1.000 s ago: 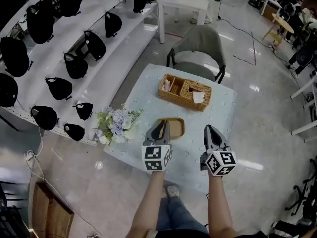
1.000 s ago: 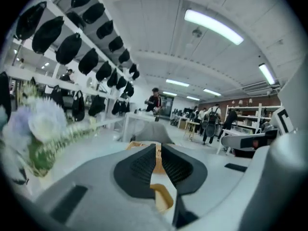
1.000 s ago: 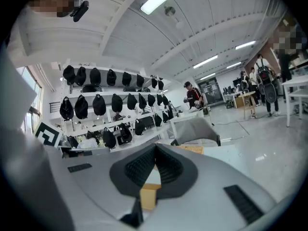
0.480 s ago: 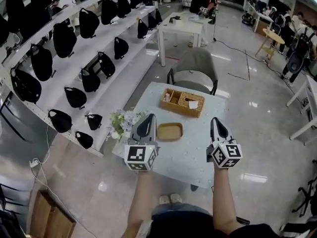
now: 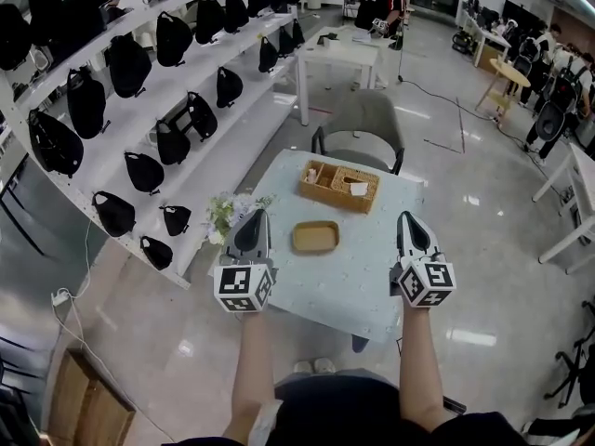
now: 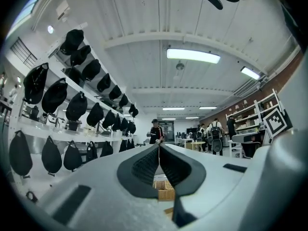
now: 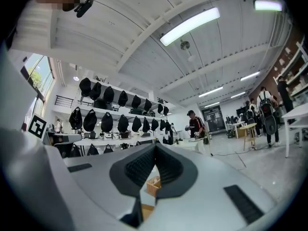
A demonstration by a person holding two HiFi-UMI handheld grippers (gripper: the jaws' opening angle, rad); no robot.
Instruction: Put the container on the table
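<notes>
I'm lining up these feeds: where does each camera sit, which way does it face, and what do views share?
Head view: on the person's head, steeply down at the table; both forearms, left gripper, right gripper show.
Left gripper view: on that gripper, level along its shut jaws toward the bag shelves.
Right gripper view: on that gripper, level, jaws shut.
Shared: all three show the wicker basket.

My head camera sits high above the pale blue square table [image 5: 346, 282] and looks steeply down on it from well back. The cameras on the left gripper [image 5: 255, 214] and the right gripper [image 5: 406, 217] sit close behind their jaws and face level across the room. All three views share the light-brown woven basket [image 5: 339, 186] and the rows of black bags [image 5: 128, 66] on white shelves.
</notes>
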